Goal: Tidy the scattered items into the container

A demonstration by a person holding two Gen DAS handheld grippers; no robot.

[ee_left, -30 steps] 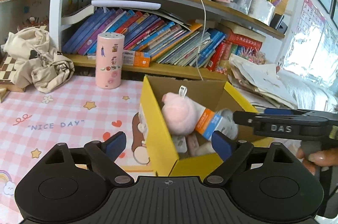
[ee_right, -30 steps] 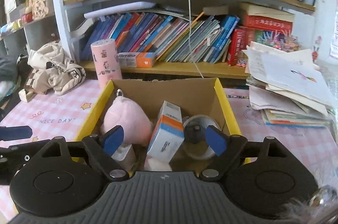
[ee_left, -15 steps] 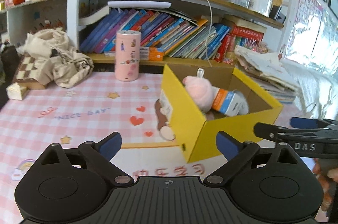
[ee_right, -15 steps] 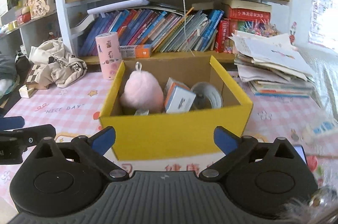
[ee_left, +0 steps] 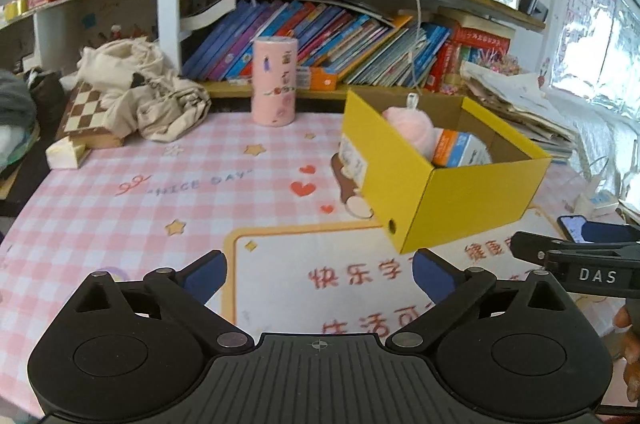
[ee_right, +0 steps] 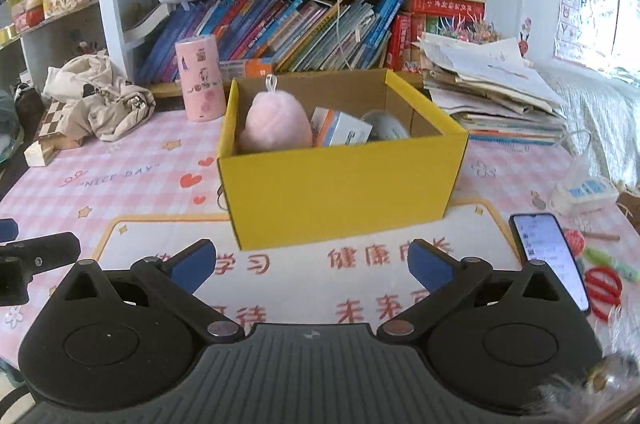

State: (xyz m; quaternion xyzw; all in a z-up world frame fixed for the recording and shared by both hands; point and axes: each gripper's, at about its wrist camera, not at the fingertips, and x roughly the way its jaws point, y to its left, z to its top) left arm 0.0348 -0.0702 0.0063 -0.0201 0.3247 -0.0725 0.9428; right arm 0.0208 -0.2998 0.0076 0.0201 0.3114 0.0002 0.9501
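Right wrist: right tongs opening, holding nothing.

A box stands on the table mat, near the middle; inside it, a plush ball lies at the left, a small carton beside it, a tape roll at the right; a cylinder tin stands behind and left of the box; a phone lies to the box's right; bookshelves rise behind; a paper stack sits behind at the right.

Pink table w/ yellow box, phone.
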